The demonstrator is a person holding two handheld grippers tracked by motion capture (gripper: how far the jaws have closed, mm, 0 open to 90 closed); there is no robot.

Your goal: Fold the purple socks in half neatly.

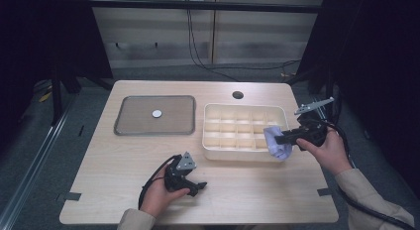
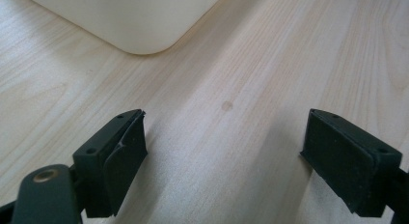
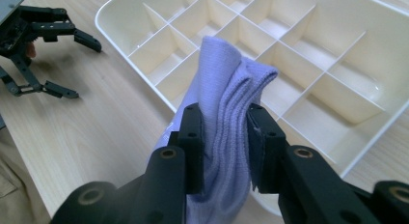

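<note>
Holding the purple cloth (image 3: pixel 226 113) clamped in the right gripper (image 3: pixel 224 147) fingers, bunched, long axis pointing toward the divided tray (image 1: pixel 245 109), over its near-right corner. Left gripper (image 2: pixel 224 151) fingers apart, empty, parked on the worktop (image 1: pixel 124 160).

The near strip of table (image 1: pixel 247 195) in front of the box (image 1: pixel 244 132) is bare wood, open for passing. The left gripper (image 1: pixel 198 186) rests there. The tray (image 1: pixel 154 115) blocks the far left; thin dividers (image 3: pixel 308 84) split the box.
</note>
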